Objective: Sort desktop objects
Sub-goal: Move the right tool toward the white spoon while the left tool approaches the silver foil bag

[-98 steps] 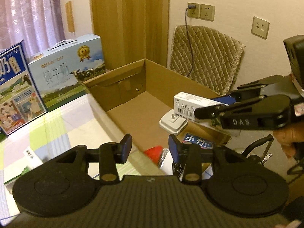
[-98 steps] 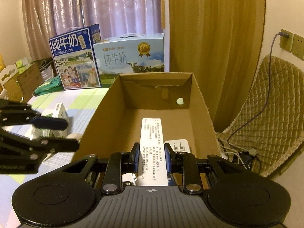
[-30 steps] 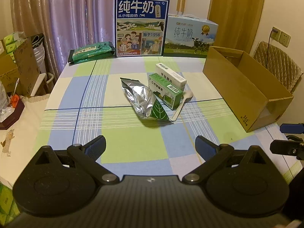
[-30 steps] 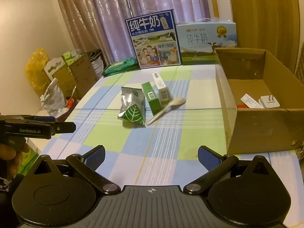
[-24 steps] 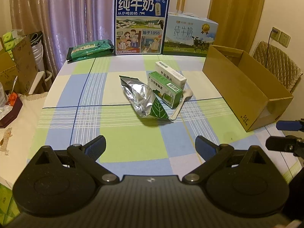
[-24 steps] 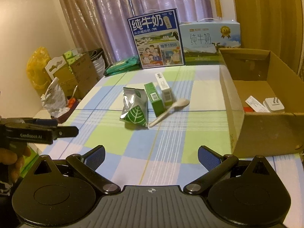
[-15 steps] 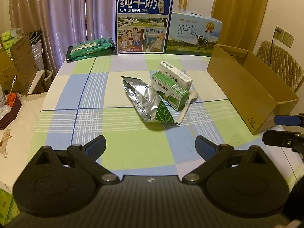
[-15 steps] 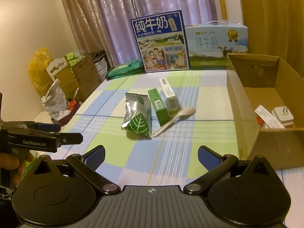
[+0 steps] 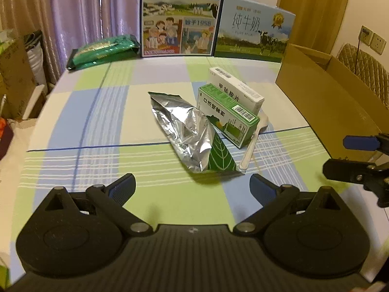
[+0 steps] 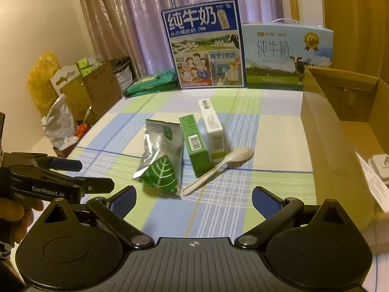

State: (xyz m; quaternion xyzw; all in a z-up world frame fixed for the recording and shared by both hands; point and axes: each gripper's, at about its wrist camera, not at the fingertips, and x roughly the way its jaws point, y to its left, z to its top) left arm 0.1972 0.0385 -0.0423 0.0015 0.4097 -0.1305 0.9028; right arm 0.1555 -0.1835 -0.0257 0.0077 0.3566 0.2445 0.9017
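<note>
Silver foil makes up the crinkly snack bag with a green leaf on it (image 9: 193, 136), which lies in the middle of the checked blue, green and white tablecloth (image 9: 80, 121). Touching it at 3 o'clock is the green cardboard medicine box (image 9: 227, 114), and the white cardboard medicine box (image 9: 235, 91) leans right against that one. A pale plastic spoon (image 10: 218, 166) lies beside them, its handle tip by the bag's corner.

The open brown cardboard box (image 10: 340, 131) stands at 3 o'clock on the table, with a white plug and a white paper box already inside, so I think the rest goes there too.

The left gripper (image 9: 192, 185) and the right gripper (image 10: 193, 194) both hover near the table edge at 6 o'clock. Both have their jaws wide apart and hold nothing.

What could go wrong? The foil is slippery and squashy, so it may slide out of a pinch. The things sit so close that grabbing one may knock over the two boxes or flick the spoon away.

Words I can read: "GenRobot.AI" on the left gripper. The tall blue milk carton (image 10: 205, 46) at 12 o'clock says "纯牛奶" and "1956". The pale blue milk carton (image 10: 288, 57) also says "纯牛奶".
</note>
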